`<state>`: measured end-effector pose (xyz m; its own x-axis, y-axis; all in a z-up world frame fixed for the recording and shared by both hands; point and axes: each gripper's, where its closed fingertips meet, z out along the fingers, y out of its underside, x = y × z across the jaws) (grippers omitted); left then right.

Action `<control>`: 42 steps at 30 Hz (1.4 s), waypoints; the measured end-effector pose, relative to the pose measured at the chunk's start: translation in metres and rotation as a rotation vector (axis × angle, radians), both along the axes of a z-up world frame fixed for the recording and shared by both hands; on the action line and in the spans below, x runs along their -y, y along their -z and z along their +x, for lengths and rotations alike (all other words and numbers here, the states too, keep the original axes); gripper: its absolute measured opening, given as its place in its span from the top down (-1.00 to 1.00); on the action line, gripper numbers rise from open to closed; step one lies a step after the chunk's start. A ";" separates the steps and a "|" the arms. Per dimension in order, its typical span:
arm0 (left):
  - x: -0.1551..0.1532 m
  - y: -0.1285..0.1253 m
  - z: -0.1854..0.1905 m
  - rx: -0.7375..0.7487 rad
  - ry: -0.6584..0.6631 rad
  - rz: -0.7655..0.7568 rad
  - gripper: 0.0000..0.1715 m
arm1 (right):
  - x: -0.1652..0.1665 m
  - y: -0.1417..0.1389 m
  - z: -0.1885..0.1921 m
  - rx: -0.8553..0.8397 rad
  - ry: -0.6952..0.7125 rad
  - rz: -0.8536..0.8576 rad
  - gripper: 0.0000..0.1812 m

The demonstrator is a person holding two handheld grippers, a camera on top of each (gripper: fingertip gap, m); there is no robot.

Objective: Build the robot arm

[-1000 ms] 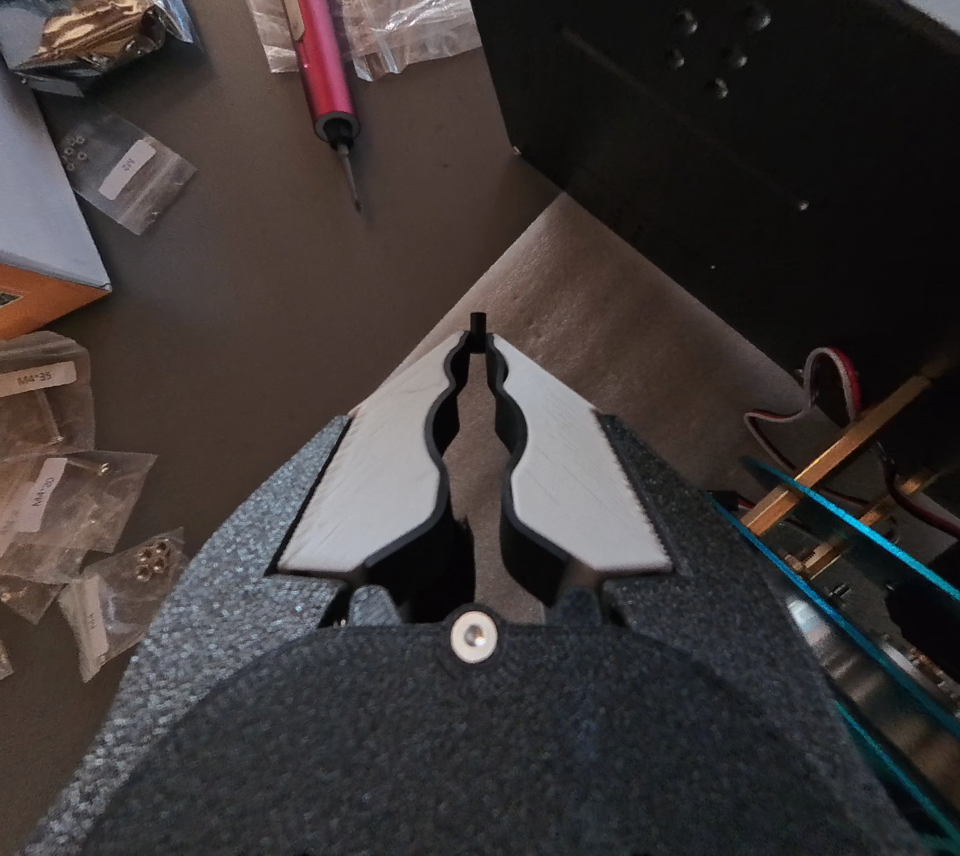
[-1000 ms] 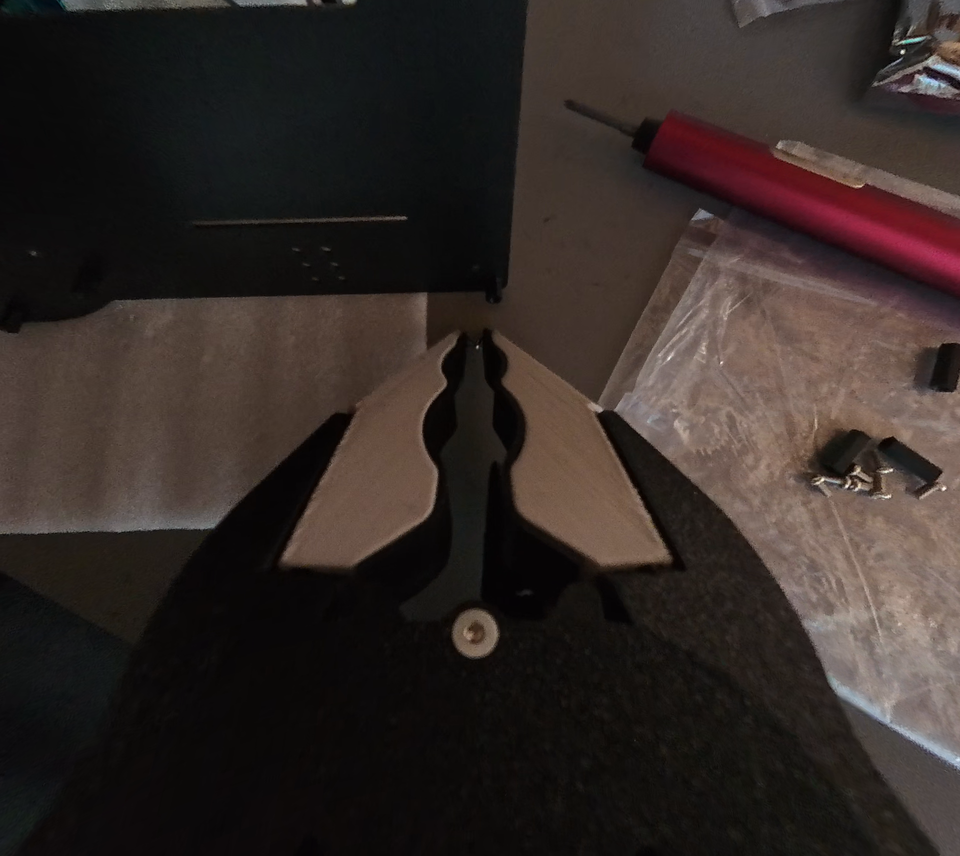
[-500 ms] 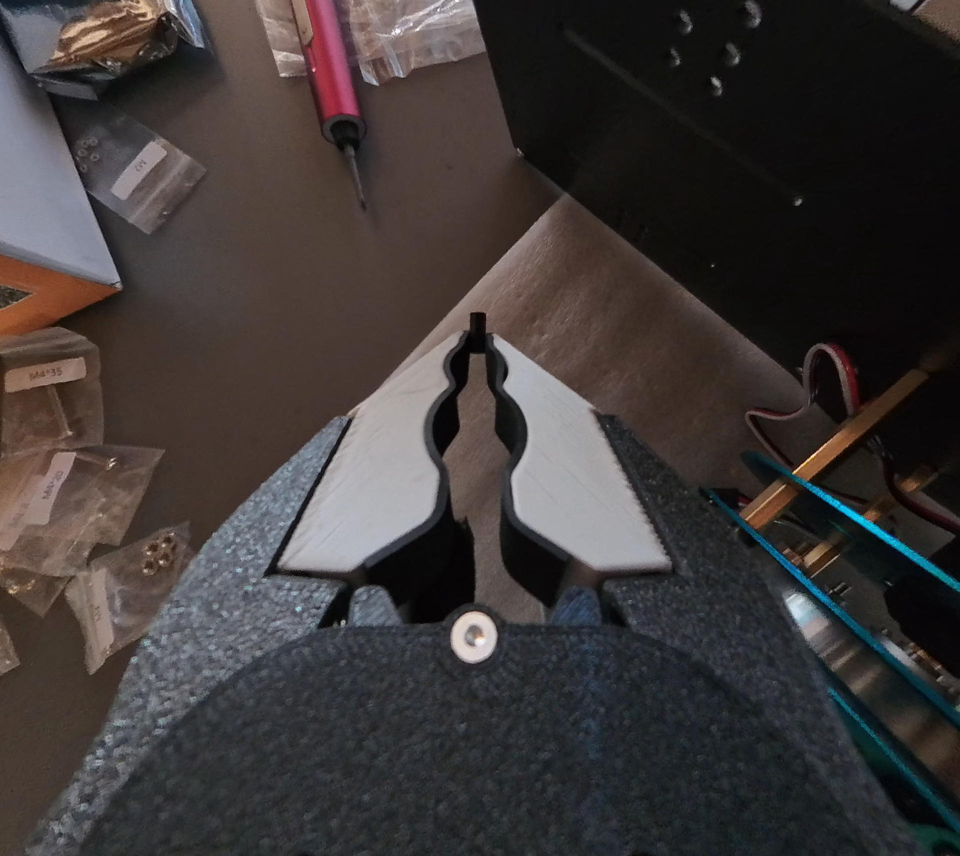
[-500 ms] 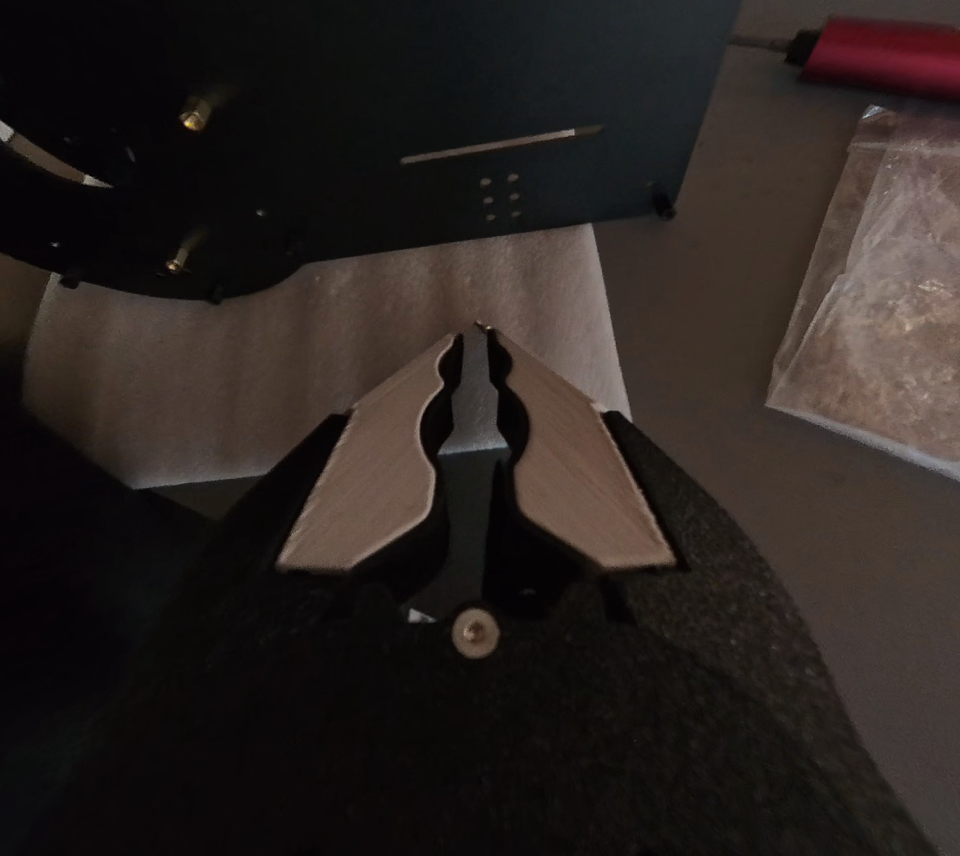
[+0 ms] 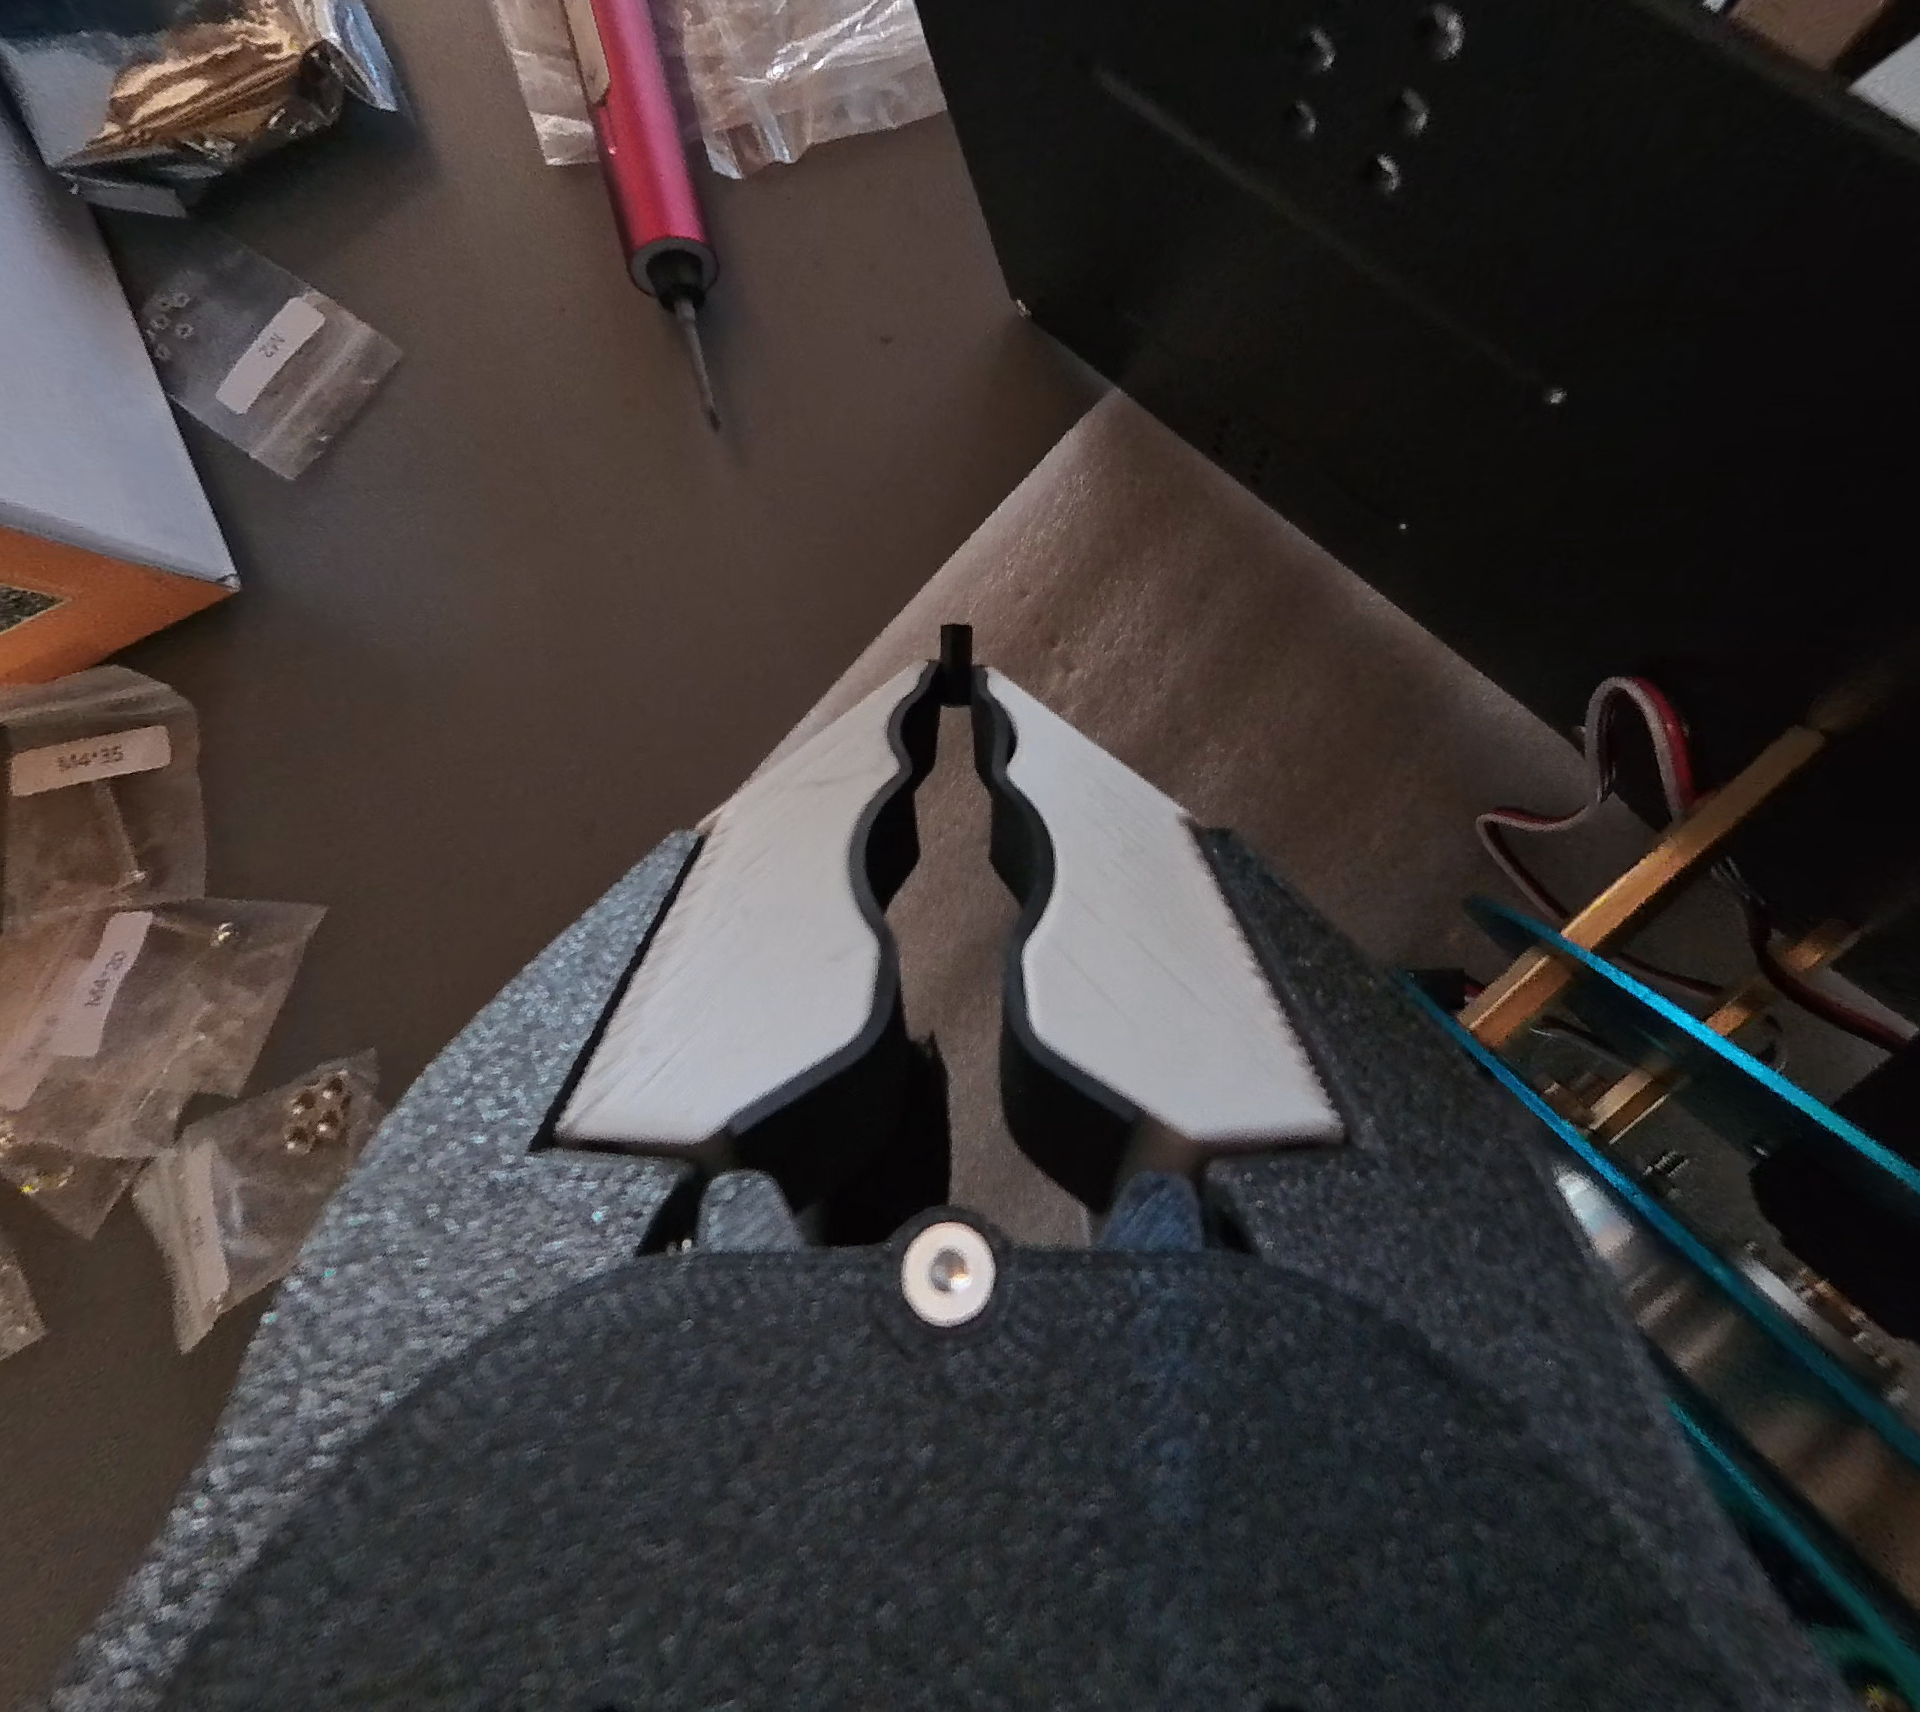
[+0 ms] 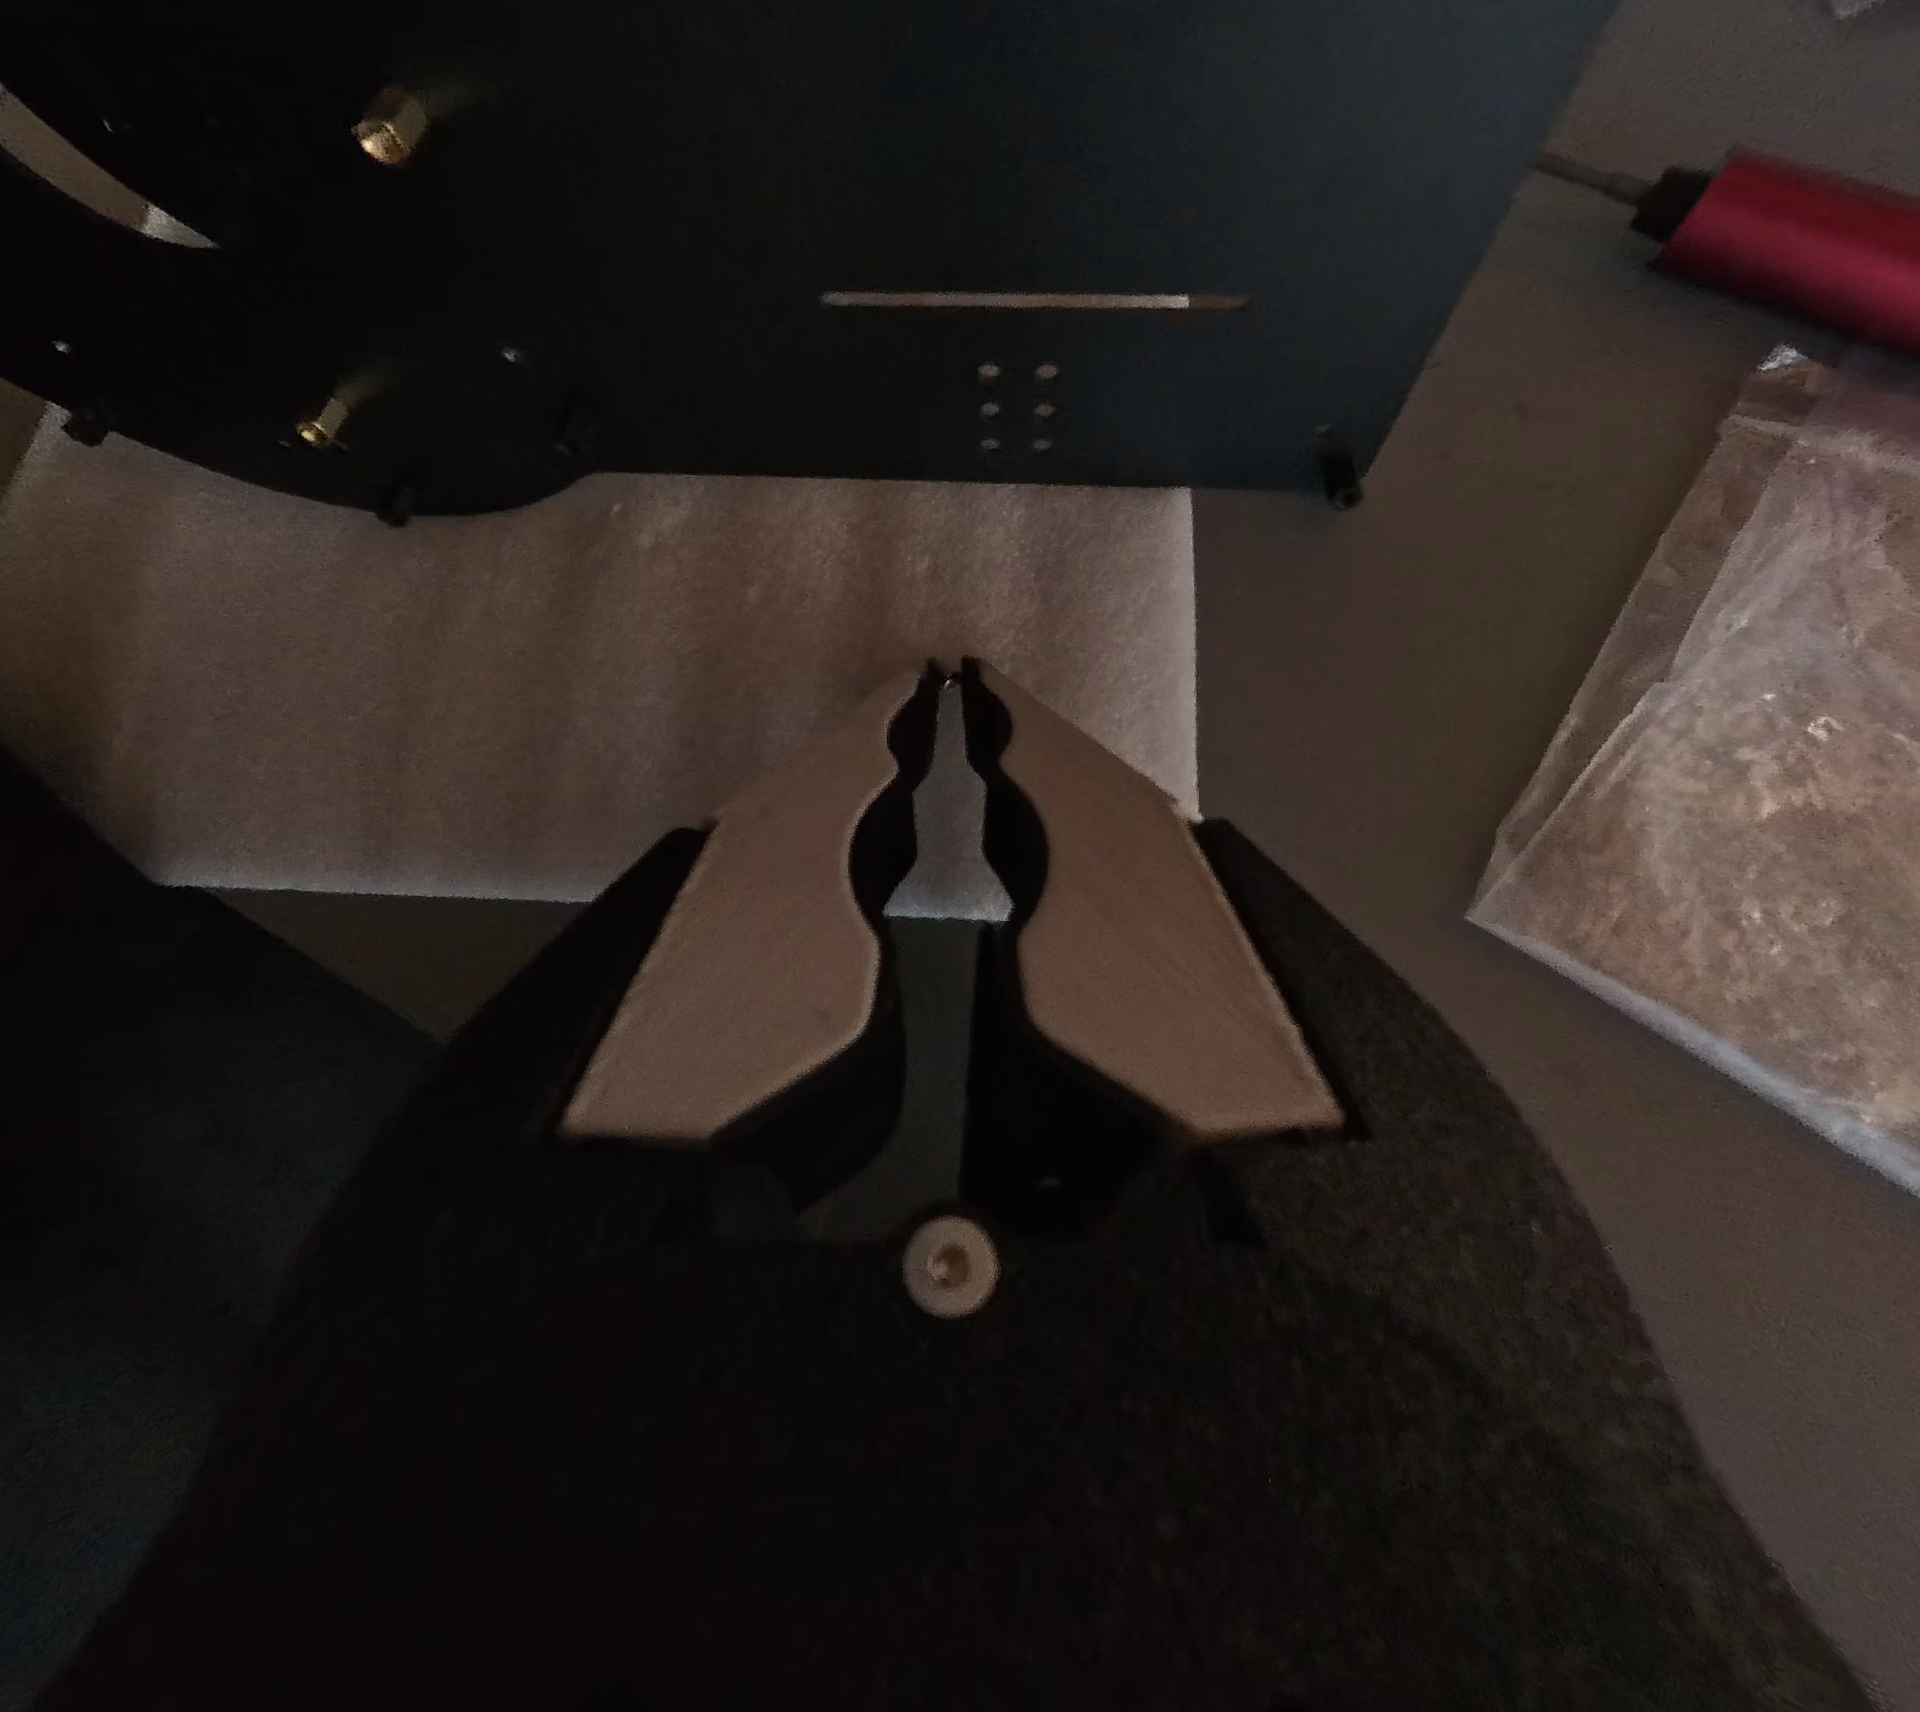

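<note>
Left wrist view, left to right. Small clear bags [image 5: 125,914] of hardware lie at the left edge on the grey table [image 5: 468,623]. Above them a flat box [image 5: 83,457], grey on top with an orange side. One labelled bag [image 5: 275,374] of tiny nuts lies just beside it; a silver foil bag [image 5: 197,52] sits at top left. The red screwdriver [image 5: 623,73] lies partly on crumpled clear bags [image 5: 769,0], bit pointing down-frame.

Left gripper [image 5: 953,683]: jaws drawn nearly together, pinching a small black post [image 5: 953,649] at the tips. The post sticks up past the tips, over the corner of the foam sheet [image 5: 1195,623]. Right of it the black panel [image 5: 1455,228] with a slot and a cluster of holes stands on the foam. At far right: brass standoff [image 5: 1642,852], blue plate edges [image 5: 1704,1080], red-and-white wire [image 5: 1652,727].

Right wrist view, dim. Black panel [image 6: 935,104] fills the top; two brass standoffs [image 6: 390,127] on its left part. Foam sheet [image 6: 520,675] runs below it. Right gripper [image 6: 948,675]: jaws nearly together with a narrow gap, a tiny glinting piece [image 6: 948,678] caught between the tips; too small to tell what it is. The tips hang over the foam, short of the panel's lower edge. To the right, the red screwdriver [image 6: 1808,260] and a clear bag [image 6: 1756,789] on the table.
</note>
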<state>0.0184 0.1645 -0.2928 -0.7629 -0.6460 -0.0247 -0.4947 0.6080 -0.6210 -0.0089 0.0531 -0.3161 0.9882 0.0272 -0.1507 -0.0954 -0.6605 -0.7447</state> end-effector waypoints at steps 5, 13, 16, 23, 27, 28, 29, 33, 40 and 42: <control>-0.002 -0.002 -0.001 0.005 -0.006 -0.002 0.94 | 0.001 0.000 -0.001 -0.006 0.014 0.030 0.96; -0.007 -0.004 -0.001 0.010 -0.014 0.001 0.94 | 0.004 -0.002 -0.001 0.015 0.013 0.016 0.96; -0.005 -0.004 -0.001 0.011 -0.011 -0.002 0.95 | 0.004 -0.001 -0.001 0.008 0.013 0.015 0.96; -0.004 -0.003 -0.001 0.009 -0.010 0.001 0.94 | 0.007 -0.002 -0.001 -0.003 0.015 0.012 0.93; -0.005 -0.004 -0.001 0.010 -0.012 0.000 0.95 | 0.007 -0.001 0.000 -0.015 0.018 0.016 0.98; -0.005 -0.004 -0.001 0.011 -0.011 0.000 0.94 | 0.007 -0.001 0.000 -0.017 0.017 0.017 0.98; -0.005 -0.004 -0.001 0.011 -0.011 -0.001 0.95 | 0.007 -0.001 0.000 -0.022 0.017 0.018 0.99; -0.005 -0.004 -0.002 0.010 -0.013 -0.001 0.94 | 0.007 -0.002 -0.002 -0.030 0.016 0.026 1.00; 0.005 -0.010 -0.003 0.016 0.002 -0.052 0.95 | -0.008 -0.039 0.018 0.027 0.184 0.203 1.00; 0.010 -0.015 -0.001 0.022 0.007 -0.091 0.95 | -0.020 -0.060 0.030 0.067 0.272 0.289 1.00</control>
